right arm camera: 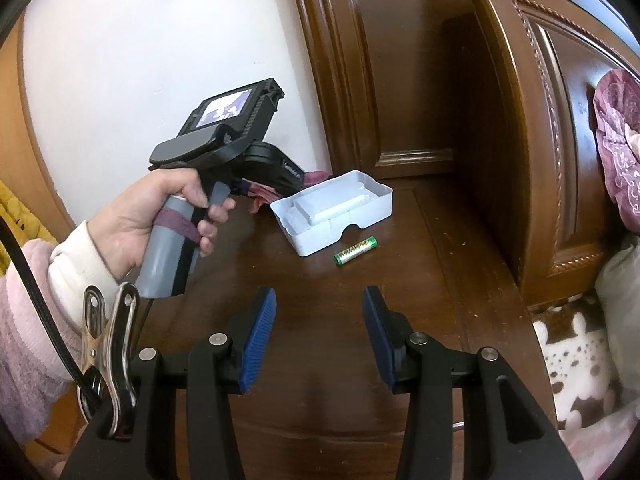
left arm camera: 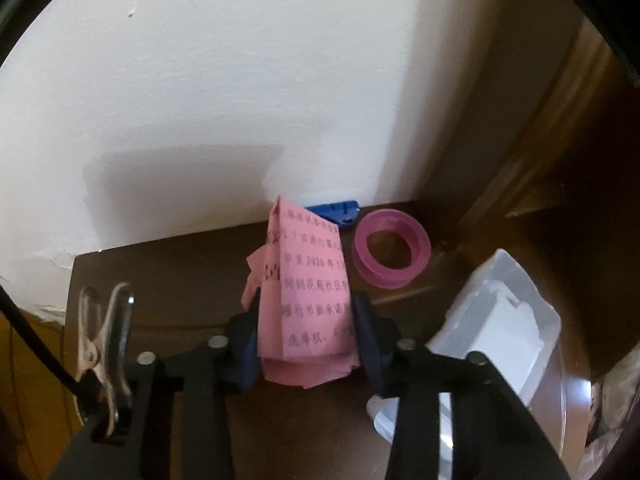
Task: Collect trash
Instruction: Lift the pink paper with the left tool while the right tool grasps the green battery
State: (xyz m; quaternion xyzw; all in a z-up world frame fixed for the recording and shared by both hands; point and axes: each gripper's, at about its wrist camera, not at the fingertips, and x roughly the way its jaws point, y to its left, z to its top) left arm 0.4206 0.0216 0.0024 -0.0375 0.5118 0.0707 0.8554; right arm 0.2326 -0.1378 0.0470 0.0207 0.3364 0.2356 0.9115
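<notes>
A folded pink paper with printed characters stands upright between the blue pads of my left gripper, which is shut on it just above the dark wooden table. In the right wrist view a hand holds that gripper's handle, and a bit of the pink paper shows beneath it. A green AA battery lies on the table in front of a white plastic tray. My right gripper hovers open over the table's near part, nothing between its fingers.
A pink plastic ring and a blue plastic piece lie by the white wall. The white tray sits right of the left gripper. A carved wooden headboard and bedding border the table on the right.
</notes>
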